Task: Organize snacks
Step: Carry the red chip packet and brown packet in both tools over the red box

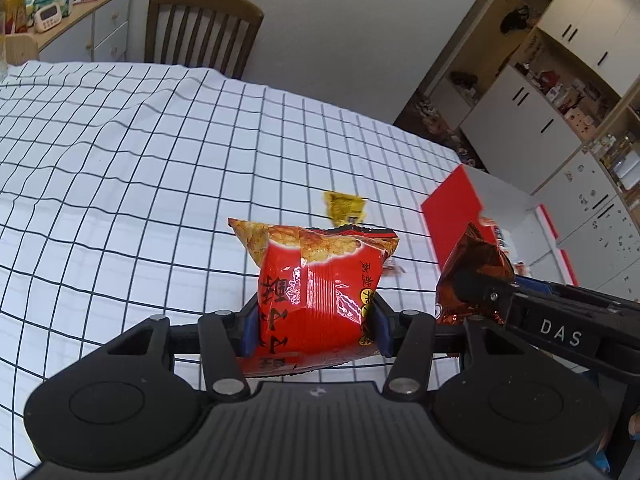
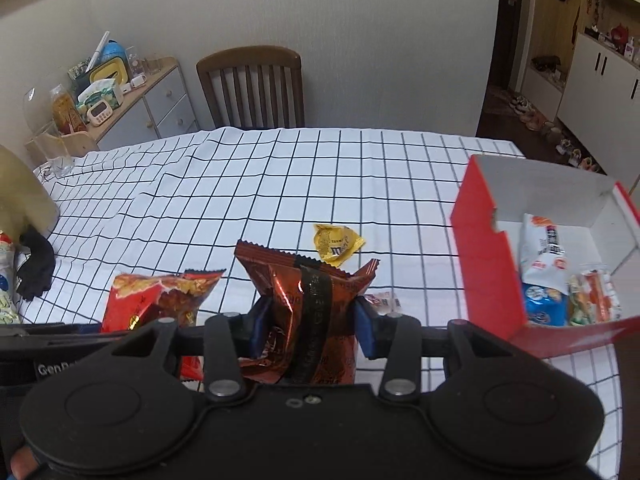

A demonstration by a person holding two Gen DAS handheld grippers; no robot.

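Red snack bag [image 1: 320, 300] pinched in left tool [image 1: 316, 330], brown packet [image 2: 308, 312] in right tool [image 2: 310, 330]

Both tools are matt black plastic, each with a broad ribbed body and two round, flat-topped housings at its corners. From these, angular black link arms run forward, pinned with shiny silver round-head pivots. The left claw [image 1: 316, 320] ends in dark blue pads [image 1: 248, 330] on black carriers riding a black crossbar. The right claw [image 2: 310, 322] has the same blue pads [image 2: 366, 328], and two small screws sit at the middle of its body. White letters "DAS" mark the side of the right tool, and "Gen" shows on a black strap beside it.
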